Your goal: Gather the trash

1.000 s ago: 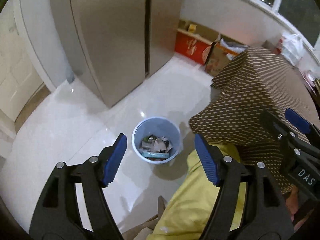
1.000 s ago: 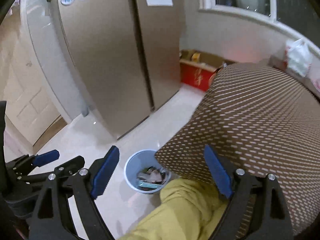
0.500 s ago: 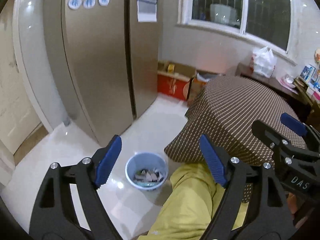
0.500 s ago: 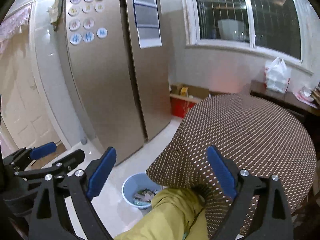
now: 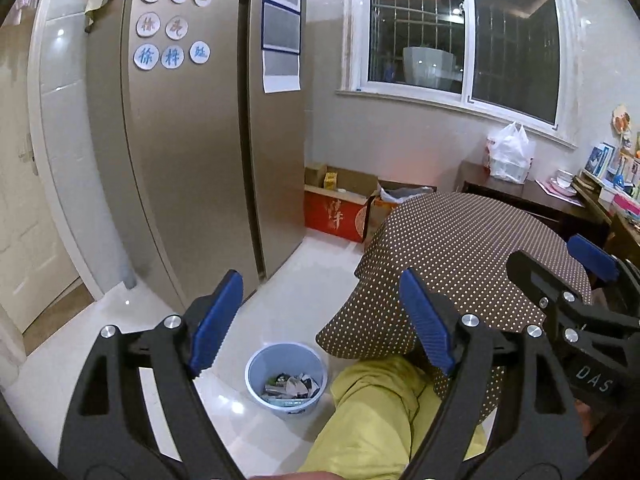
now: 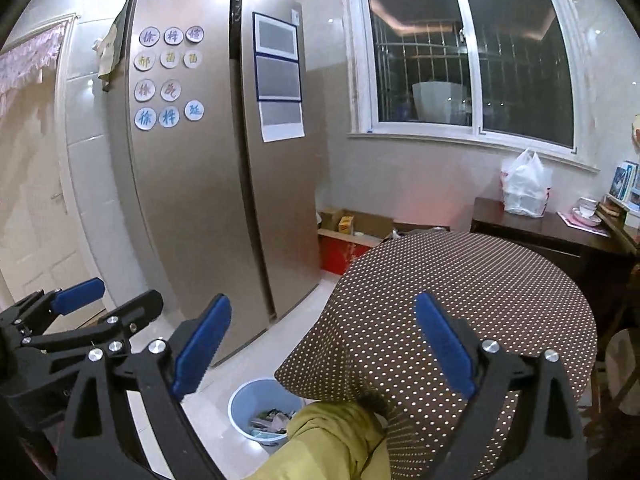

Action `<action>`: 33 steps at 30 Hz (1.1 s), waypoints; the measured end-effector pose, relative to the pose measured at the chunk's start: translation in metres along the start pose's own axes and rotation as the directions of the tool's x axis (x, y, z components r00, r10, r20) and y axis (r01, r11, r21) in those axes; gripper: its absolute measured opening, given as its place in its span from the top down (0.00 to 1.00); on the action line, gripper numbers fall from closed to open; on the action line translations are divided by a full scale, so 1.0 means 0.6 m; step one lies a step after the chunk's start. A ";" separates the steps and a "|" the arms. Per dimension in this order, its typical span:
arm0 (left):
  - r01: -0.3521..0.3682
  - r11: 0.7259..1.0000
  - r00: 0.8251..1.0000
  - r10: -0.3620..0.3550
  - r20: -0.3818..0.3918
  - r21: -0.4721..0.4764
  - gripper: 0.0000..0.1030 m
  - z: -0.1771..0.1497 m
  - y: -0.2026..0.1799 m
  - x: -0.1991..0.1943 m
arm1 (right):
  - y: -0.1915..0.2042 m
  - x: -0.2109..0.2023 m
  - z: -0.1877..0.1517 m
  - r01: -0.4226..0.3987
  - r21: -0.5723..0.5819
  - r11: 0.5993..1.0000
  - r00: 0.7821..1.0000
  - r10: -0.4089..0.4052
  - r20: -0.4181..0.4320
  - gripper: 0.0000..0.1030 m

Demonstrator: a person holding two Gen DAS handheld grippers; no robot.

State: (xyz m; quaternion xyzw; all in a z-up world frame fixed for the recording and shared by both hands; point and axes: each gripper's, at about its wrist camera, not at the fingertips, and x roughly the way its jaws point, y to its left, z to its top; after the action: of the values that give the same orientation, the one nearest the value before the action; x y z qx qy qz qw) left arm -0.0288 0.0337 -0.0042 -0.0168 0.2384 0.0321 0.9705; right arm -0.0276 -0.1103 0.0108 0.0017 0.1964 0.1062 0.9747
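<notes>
Trash point(image 5: 289, 387), light crumpled paper and wrappers, is seen in the blue bin point(image 5: 256, 364); the bin's stiff rim would be gripped. Both tools, left point(image 5: 322, 320) and right point(image 6: 322, 344), are spread, empty.

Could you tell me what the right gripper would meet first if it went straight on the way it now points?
Probably the polka-dot tablecloth: the open right gripper points slightly down across the table's near edge. Depth is unclear.
</notes>
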 end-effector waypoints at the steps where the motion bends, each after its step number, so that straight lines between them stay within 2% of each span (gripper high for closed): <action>1: 0.003 1.000 1.000 -0.003 0.002 0.002 0.23 0.002 -0.001 0.000 | -0.001 -0.001 0.000 0.003 0.000 1.000 1.000 -0.003 0.004 0.11; 14: 0.022 1.000 0.999 -0.022 0.027 0.001 0.22 0.012 -0.015 -0.006 | -0.013 -0.016 0.007 0.039 0.004 0.999 0.998 -0.040 0.050 0.11; 33: 0.020 1.000 1.000 -0.020 0.013 0.007 0.22 0.012 -0.033 -0.005 | -0.028 -0.006 0.004 0.015 0.046 0.999 0.999 -0.016 0.035 0.11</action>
State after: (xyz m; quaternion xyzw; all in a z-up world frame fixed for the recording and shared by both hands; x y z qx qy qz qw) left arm -0.0266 0.0139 0.0041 -0.0156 0.2317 0.0215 0.9724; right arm -0.0266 -0.1275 0.0134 0.0241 0.1816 0.0940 0.9786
